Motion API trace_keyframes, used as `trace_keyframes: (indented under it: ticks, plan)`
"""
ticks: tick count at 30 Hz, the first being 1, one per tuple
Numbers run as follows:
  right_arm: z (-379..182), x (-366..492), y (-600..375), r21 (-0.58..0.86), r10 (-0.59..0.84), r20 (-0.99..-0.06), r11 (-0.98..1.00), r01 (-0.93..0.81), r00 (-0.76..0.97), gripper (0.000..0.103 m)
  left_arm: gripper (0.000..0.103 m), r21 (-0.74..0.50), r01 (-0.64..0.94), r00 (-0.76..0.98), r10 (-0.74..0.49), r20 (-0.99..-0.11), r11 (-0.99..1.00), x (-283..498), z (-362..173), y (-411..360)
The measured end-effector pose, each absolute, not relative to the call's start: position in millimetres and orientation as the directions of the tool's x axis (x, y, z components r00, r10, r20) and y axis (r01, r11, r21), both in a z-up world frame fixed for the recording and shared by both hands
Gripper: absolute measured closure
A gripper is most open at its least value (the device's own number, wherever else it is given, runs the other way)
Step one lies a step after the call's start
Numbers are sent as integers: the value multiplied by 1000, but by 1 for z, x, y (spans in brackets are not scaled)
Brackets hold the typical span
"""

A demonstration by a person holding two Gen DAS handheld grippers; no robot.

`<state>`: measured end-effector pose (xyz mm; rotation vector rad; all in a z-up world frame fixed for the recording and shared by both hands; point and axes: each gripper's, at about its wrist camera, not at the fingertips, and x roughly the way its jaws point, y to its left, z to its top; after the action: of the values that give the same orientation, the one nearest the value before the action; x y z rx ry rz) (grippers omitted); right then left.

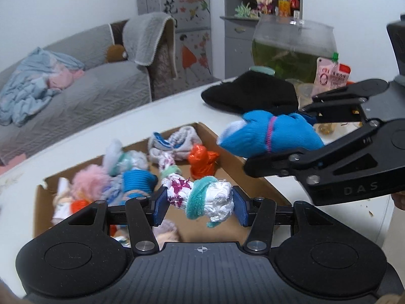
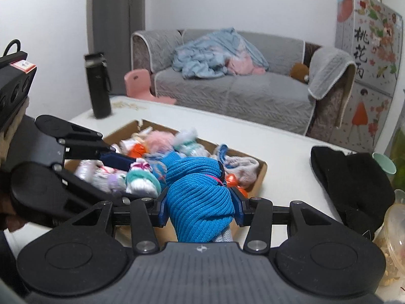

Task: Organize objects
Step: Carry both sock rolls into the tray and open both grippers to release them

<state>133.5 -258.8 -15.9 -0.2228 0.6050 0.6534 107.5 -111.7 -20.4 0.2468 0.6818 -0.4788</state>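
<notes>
Left wrist view is showing a white rolled sock bundle (image 1: 212, 200), crinkled and soft, with a fuzzy teal cuff wrapped round its middle and magenta blotches at one end; it is sitting crosswise between the blue ribbed pads of the left gripper (image 1: 200, 206), which is pinching it at both ends above the cardboard box (image 1: 255, 177). Up to the right, the right gripper (image 1: 286, 136) is squeezing a bright blue knitted sock roll (image 1: 268, 133), a plump ribbed lump with a thin pink band and a white toe poking out to the left. From the right wrist view that same blue roll (image 2: 200, 200) is bulging between the right gripper's (image 2: 201, 209) pads, pressed on both sides, hanging over the near edge of the box (image 2: 262, 174). Inside the shallow brown box other sock bundles are lying in a jumble: an orange one (image 1: 202, 162), a fluffy pink one (image 1: 88, 177), a grey-and-blue one (image 1: 174, 141). Beyond the box, on the glossy white table (image 1: 152, 119), a black knit hat (image 1: 253, 93) is slumping flat, with a round glass fishbowl (image 1: 293, 48) of greenish water behind it.
</notes>
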Motion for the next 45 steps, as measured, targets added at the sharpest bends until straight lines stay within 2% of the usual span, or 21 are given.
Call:
trace_keyframes:
  ticks: [13,24,27,31,33,36,45]
  plan:
    - [-54,167,-245,-11,469,-685,758,-653,557,60,44,100,584,584,-332,-740,805,134,-71,-116]
    - [-73,171,-226,-43,417,-750,744,-667,513,59,43,92,612,537,-327,-778,785,146,-86,-113]
    - [-72,170,-224,-51,405,-757,746,-664,513,58,38,97,611,534,-318,-783,786,145,-85,-114]
    - [-67,166,-223,-57,396,-754,755,-653,524,47,20,96,594,542,-309,-782,799,143,-85,-115]
    - [-65,166,-224,-51,396,-751,763,-645,528,44,17,113,582,559,-295,-775,806,142,-83,-114]
    - [-61,166,-226,-35,403,-749,768,-640,525,42,16,84,573,549,-306,-778,815,142,-80,-112]
    - [-55,166,-224,-35,393,-763,768,-640,513,40,14,121,590,560,-297,-774,798,135,-71,-117]
